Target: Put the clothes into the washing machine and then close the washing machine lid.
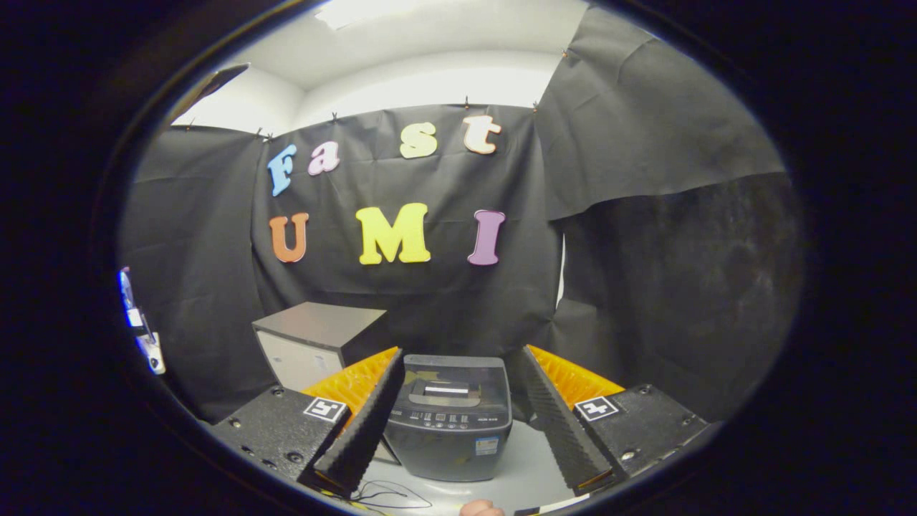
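Holding nothing, your gripper (458,423) stands wide, its 2 fingers (365,423) framing the washing machine (450,419) on the bench (530,473) just ahead. No clothes are visible, so you risk closing on the machine's lid (448,380) by mistake. Beyond, left, sits a grey cabinet (315,340). Your gripper points level, aimed straight forward.

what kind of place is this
Probably a small staged recording booth, not a real laundry room: black cloth wall all round, a small washing machine on a pale table ahead of the open gripper, beside a grey cabinet.
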Demonstrator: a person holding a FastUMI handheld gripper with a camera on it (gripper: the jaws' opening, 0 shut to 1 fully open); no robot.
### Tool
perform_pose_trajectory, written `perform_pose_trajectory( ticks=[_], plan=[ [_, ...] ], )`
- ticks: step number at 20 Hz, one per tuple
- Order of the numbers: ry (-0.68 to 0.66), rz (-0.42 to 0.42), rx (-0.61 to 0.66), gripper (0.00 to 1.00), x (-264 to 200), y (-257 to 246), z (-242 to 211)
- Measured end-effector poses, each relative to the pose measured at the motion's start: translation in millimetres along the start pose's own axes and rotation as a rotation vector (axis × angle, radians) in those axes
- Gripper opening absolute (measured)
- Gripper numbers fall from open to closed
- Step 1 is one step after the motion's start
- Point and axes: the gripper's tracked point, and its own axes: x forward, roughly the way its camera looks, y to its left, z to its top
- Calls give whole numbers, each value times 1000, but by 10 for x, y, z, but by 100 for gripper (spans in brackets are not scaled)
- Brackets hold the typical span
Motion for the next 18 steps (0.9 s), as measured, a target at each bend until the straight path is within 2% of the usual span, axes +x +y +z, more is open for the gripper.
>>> perform_pose_trajectory(
  ticks=[6, 18],
  plan=[
    [-13, 37, 10, 100, -12, 120, -32],
    [10, 60, 16, 100, -41, 252, -132]
  ],
)
